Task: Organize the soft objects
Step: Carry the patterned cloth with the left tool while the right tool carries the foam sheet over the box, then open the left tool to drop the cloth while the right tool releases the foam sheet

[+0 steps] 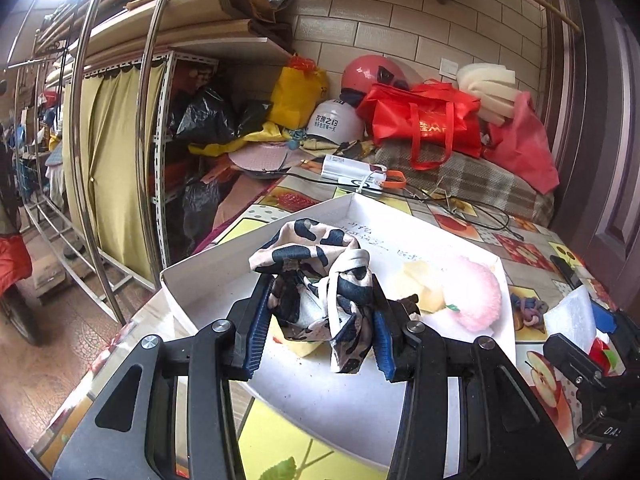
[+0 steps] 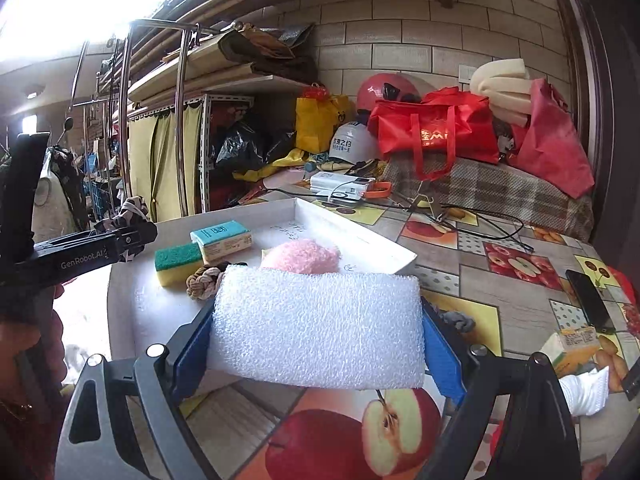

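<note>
The left gripper [image 1: 320, 320] is closed on a black-and-cream patterned cloth [image 1: 316, 280], its blue pads pressed against both sides of the bundle, which hangs above the near end of a white tray [image 1: 340, 400]. The right gripper [image 2: 316, 344] clamps a white foam sheet [image 2: 320, 324] across its width, held over the counter [image 2: 480, 320] just before the tray's near edge.

Only the right wrist view shows the near-left part of the tray: a green-and-yellow sponge [image 2: 178, 266], a teal-topped pack [image 2: 222, 240] just behind it, and a braided rope knot [image 2: 204, 278] beside the sponge. It also catches the left gripper from the side, with "GenRobot.AI" printed on its arm. A pink fluffy ball [image 2: 302, 256] lies in the tray beyond the foam; the left wrist view shows it too, with a pale yellow piece [image 1: 420, 284] touching it. That view alone shows faint handwriting on the tray floor, too faint to read.

Beyond the tray lie a white power bank [image 2: 344, 190] and black cables [image 2: 480, 220]. Farthest back, against the brick wall, sit a white helmet [image 1: 334, 122] with Chinese characters, a red helmet [image 1: 374, 74], and a red bag [image 1: 424, 124] with gold lettering.
</note>
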Available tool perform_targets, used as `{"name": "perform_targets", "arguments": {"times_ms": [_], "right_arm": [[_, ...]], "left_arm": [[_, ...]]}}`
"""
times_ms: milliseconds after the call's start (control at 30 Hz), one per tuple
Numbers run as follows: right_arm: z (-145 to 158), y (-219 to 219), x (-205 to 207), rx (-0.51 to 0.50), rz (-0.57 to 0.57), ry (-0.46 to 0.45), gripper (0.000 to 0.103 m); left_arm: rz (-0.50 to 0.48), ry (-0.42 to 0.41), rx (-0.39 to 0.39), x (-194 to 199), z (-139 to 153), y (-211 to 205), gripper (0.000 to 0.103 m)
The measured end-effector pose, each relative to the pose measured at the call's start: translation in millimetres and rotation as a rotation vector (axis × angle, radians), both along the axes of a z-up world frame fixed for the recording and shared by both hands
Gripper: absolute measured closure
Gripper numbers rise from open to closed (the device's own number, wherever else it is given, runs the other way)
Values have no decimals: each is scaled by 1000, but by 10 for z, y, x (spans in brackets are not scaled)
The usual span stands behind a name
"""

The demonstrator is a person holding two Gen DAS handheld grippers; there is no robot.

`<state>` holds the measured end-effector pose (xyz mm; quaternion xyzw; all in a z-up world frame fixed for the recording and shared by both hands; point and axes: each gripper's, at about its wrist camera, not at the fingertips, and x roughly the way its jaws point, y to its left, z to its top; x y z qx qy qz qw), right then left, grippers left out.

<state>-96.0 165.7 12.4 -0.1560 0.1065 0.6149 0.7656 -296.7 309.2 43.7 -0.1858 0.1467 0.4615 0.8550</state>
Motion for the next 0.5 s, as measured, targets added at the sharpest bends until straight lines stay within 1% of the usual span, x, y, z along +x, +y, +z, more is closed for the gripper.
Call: {"name": "perform_targets", "arguments": {"times_ms": [133,200,300,367,400,500], "right_arm": [[-23,236,-154,-39,84,2,12],[-37,358,-243,-72,162,2,12],[-85,549,-310,-147,242,14,12],[-114,654,-265,-185,242,40,12],[-115,692,-241,-187,232,42,12],[-108,819,-140,-184,171,31,12]], "left_arm": [[-22,45,-3,154,-9,115,59],[-37,52,-1,198,-10,140,59],[-104,49,-14,236,-22,184,59],[-130,48,-25,257,-25,200,59],[-135,45,-30,259,-25,209,59],[-109,51,-47,257,-36,261,59]]}}
